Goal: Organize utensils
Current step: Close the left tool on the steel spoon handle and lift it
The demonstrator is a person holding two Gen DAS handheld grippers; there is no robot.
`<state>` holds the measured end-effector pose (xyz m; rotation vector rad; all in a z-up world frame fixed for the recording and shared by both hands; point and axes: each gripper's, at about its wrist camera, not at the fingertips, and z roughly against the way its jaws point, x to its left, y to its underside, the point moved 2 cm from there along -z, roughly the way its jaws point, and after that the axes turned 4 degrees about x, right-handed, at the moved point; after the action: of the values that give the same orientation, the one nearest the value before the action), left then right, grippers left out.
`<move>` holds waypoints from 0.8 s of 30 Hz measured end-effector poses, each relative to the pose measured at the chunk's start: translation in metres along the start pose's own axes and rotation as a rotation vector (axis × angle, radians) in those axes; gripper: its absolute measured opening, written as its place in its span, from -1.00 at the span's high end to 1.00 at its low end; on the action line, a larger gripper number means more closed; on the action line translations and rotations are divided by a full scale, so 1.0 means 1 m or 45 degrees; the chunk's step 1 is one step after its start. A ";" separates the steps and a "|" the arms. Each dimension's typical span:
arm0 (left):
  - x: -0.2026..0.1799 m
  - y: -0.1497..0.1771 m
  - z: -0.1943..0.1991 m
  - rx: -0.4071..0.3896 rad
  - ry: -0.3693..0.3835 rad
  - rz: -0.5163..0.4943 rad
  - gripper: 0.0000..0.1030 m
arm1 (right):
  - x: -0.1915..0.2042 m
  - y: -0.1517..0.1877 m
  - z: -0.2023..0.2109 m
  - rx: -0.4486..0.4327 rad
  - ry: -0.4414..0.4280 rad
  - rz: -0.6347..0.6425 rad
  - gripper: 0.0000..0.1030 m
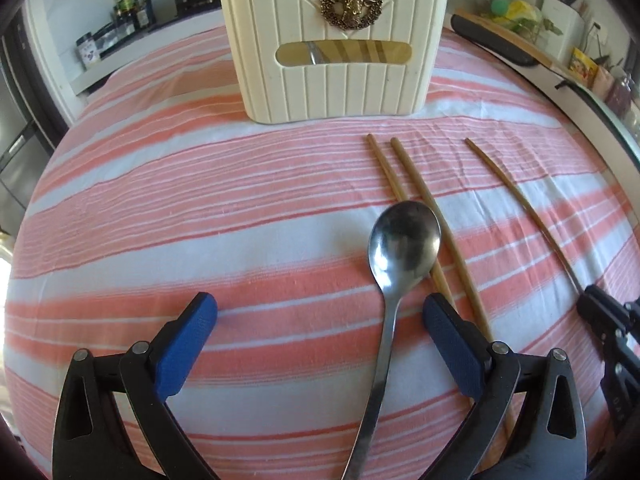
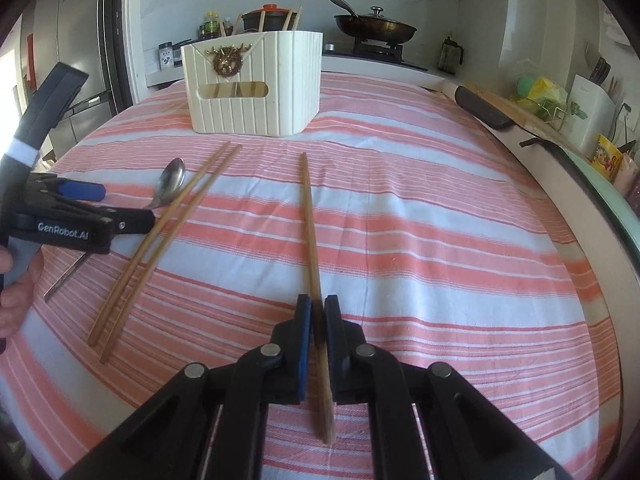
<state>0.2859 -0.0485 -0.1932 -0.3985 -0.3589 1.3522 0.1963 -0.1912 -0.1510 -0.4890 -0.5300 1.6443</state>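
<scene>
A cream utensil holder [image 1: 334, 46] with a gold deer emblem stands at the far side of the striped cloth; it also shows in the right wrist view [image 2: 252, 88]. A steel spoon [image 1: 404, 240] lies between the open blue pads of my left gripper [image 1: 320, 312], its handle running under the gripper. Two wooden chopsticks [image 1: 420, 200] lie beside the spoon, also in the right wrist view [image 2: 168, 232]. My right gripper [image 2: 318, 304] is shut on a single chopstick [image 2: 310, 216], which points toward the holder. The left gripper [image 2: 124, 208] shows at the left of the right wrist view.
The pink-and-white striped cloth [image 2: 440, 220] covers the table. A dark tray [image 2: 484, 112] and bags sit along the right edge. A stove with a pan [image 2: 374, 26] and bottles [image 2: 210, 26] stand behind the table.
</scene>
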 end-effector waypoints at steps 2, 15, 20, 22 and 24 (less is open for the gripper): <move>0.006 0.000 -0.001 -0.027 -0.025 0.058 -0.99 | -0.001 0.001 0.000 -0.002 0.001 0.002 0.86; 0.041 0.018 0.007 -0.051 -0.112 0.226 -0.99 | -0.002 0.002 0.001 -0.008 0.005 0.002 0.86; 0.041 0.029 0.015 -0.029 -0.058 0.175 -0.99 | -0.004 0.002 0.002 -0.006 -0.019 -0.018 0.86; 0.039 0.037 0.020 -0.011 -0.031 0.110 -0.99 | -0.007 0.002 0.002 -0.001 -0.051 -0.042 0.85; 0.039 0.042 0.024 0.016 -0.002 0.044 -0.99 | -0.011 0.000 0.001 0.027 -0.101 -0.048 0.80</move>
<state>0.2458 -0.0011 -0.1915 -0.3947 -0.3458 1.3883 0.1969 -0.2025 -0.1498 -0.3971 -0.5767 1.6366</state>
